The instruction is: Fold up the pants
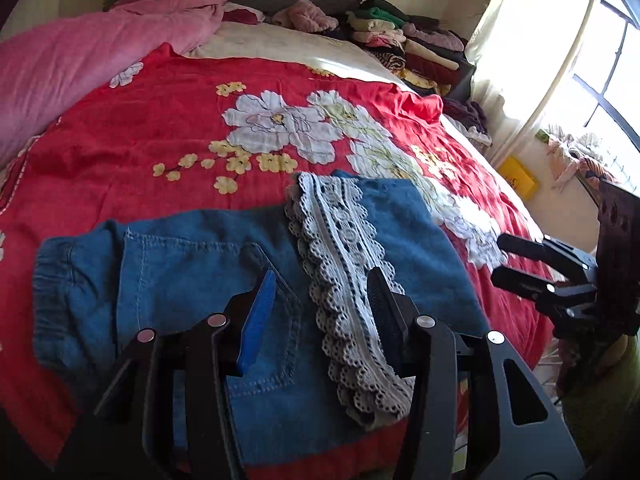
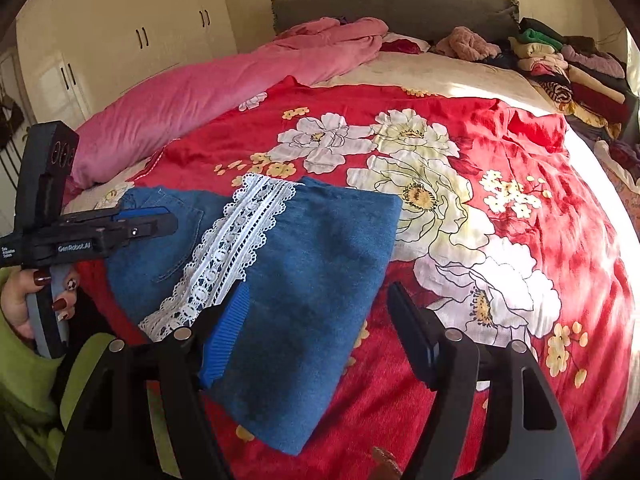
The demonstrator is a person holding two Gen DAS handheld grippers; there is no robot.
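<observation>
Bedspread [image 1: 160, 128], red with big white flowers, is covering the near half of the bed and carrying the whole job. Far off, a pink quilt [image 1: 80, 64] is bunching along the left edge and a stack of folded clothes [image 1: 404, 40] is sitting at the far right corner, both well apart from the work.

Denim pants [image 1: 192, 256] are lying near the front edge, already doubled over, with a white lace trim [image 1: 344, 248] running across them from far to near. Their long axis is running left to right: elastic waistband and back pocket at the left end, plain folded panel at the right end.

Left gripper [image 1: 320, 292] is hovering directly over the pants, pointing down and away, jaws partly apart with nothing between them; one finger is showing over the pocket, the other over the lace. Right gripper [image 2: 320, 312] is standing wider apart and empty too, straddling the right edge of the denim, its blue-padded finger over cloth and the other over bare bedspread.

Judgement: the fold looks close to finished. Any further fold would likely go across the long axis, bringing one end over the other. The left tool is sitting nearer the waistband end, the right tool nearer the right edge, so each is lying close to its own end.
</observation>
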